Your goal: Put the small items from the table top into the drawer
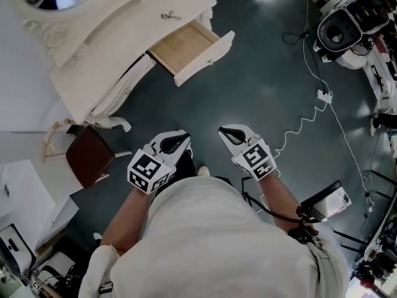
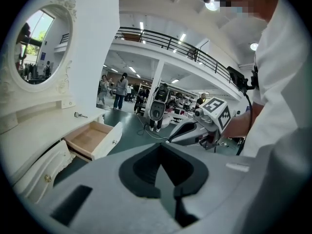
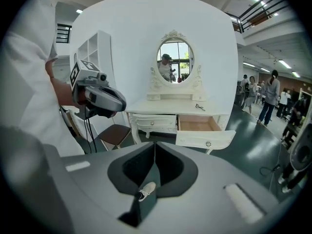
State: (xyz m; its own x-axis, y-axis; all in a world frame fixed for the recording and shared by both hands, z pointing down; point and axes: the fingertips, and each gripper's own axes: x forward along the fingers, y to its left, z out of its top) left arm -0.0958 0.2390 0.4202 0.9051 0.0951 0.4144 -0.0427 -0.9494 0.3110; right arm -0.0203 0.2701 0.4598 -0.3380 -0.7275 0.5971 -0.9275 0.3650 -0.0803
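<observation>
A small dark metal item (image 1: 170, 16) lies on the white dressing table's top (image 1: 111, 27), just behind the open wooden drawer (image 1: 186, 47). It also shows in the left gripper view as the item (image 2: 80, 115) beside the drawer (image 2: 92, 139), and in the right gripper view as the item (image 3: 200, 107) above the drawer (image 3: 197, 126). Both grippers hang over the dark floor, well short of the table. My left gripper (image 1: 186, 135) (image 2: 161, 144) has its jaws together with nothing in them. My right gripper (image 1: 222, 130) (image 3: 155, 143) is shut and empty too.
A brown-seated chair (image 1: 90, 155) stands left of the grippers, by the table's leg. A white cable with a plug block (image 1: 323, 95) runs over the floor at the right, near machines (image 1: 347, 23). An oval mirror (image 3: 175, 60) rises behind the table. People walk far off (image 2: 119, 89).
</observation>
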